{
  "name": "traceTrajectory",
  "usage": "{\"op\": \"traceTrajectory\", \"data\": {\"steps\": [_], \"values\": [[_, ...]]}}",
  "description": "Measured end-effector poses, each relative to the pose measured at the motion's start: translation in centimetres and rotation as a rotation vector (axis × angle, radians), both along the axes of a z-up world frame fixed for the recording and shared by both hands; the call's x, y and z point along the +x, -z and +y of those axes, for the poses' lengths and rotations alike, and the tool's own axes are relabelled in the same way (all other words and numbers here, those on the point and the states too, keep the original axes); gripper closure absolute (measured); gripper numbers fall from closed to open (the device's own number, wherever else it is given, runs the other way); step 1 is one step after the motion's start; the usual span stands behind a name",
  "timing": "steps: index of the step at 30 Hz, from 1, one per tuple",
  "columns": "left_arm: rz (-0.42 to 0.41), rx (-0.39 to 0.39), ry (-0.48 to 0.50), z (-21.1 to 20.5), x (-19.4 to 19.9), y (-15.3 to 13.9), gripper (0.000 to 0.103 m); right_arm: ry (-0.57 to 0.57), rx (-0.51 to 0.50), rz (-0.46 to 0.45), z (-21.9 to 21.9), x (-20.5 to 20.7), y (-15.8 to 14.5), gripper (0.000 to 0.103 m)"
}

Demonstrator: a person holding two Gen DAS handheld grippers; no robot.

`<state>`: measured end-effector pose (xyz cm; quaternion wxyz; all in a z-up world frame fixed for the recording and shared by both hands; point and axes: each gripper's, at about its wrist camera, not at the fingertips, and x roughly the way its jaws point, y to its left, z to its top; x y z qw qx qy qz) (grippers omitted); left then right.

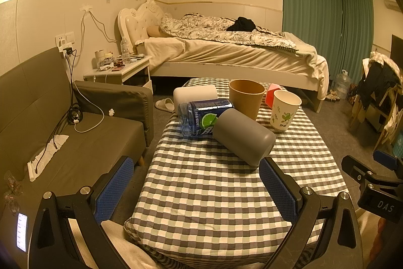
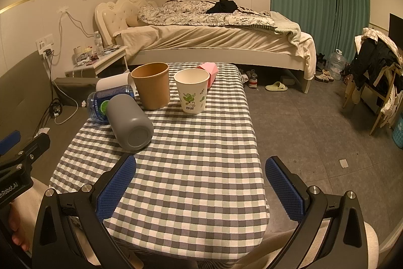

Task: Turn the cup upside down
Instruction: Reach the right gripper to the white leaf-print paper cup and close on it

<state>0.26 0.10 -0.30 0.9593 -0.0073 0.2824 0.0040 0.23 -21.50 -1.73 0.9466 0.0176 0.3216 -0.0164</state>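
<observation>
A grey cup (image 1: 243,136) lies on its side on the checkered table (image 1: 201,193), base toward me; it also shows in the right wrist view (image 2: 129,121). A brown paper cup (image 1: 245,97) (image 2: 152,85) and a white printed paper cup (image 1: 284,109) (image 2: 191,90) stand upright behind it. A white cup (image 1: 195,93) (image 2: 113,81) lies on its side at the back left. My left gripper (image 1: 196,189) is open and empty, just short of the grey cup. My right gripper (image 2: 200,189) is open and empty over the table's near part.
A blue plastic bottle (image 1: 201,117) lies beside the grey cup. A pink box (image 2: 209,71) sits at the table's far end. A grey sofa (image 1: 75,132) stands left of the table, a bed (image 1: 226,49) behind it, a laden chair (image 2: 372,67) at right.
</observation>
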Motion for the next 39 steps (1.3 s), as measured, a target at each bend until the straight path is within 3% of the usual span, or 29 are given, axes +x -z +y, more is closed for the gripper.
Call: {"op": "traceTrajectory", "data": {"steps": [13, 20, 32, 39], "values": [[0.022, 0.003, -0.002, 1.1, -0.2, 0.3, 0.0, -0.003, -0.001, 0.0, 0.3, -0.2, -0.3, 0.0], [0.062, -0.011, -0.022, 1.2, 3.0, 0.3, 0.0, -0.006, 0.036, 0.014, -0.2, 1.9, -0.1, 0.0], [0.122, 0.055, -0.08, 2.1, 12.4, 2.6, 0.0, -0.034, 0.055, 0.084, -1.4, 13.4, 2.0, 0.0], [0.185, 0.067, -0.087, 2.5, 14.7, 5.1, 0.0, -0.068, 0.046, 0.109, -0.4, 19.9, 4.1, 0.001]]}}
